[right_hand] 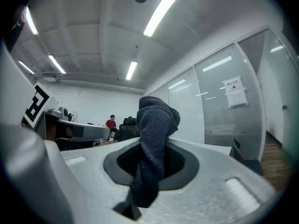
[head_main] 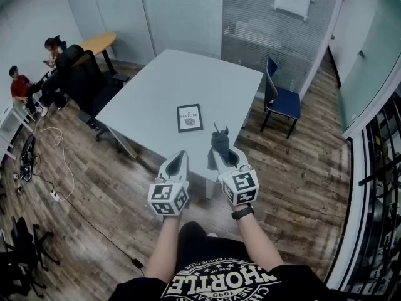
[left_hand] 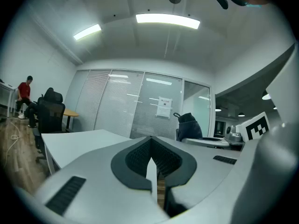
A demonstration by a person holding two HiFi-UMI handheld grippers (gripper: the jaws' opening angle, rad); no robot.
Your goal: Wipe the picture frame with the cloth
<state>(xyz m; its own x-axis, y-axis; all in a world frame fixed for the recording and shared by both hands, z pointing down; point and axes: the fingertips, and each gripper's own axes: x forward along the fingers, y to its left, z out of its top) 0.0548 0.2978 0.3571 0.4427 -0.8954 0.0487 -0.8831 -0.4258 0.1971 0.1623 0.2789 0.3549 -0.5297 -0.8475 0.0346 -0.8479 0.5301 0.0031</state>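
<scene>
While the left tool is pressed together on nothing, the right tool pinches the dark cloth, judged soft, limp, light. Farther off, the picture frame lies flat on the counter; probably light and fragile, best steadied by its edge.

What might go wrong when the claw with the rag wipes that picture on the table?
1. The black-framed picture lies flat and loose on the pale grey table. The shut left claw is not holding it, so wiping may slide it.
2. The right claw pinches only part of the dark grey cloth, so it might slip out, or hard claw tips might scrape the picture.
</scene>
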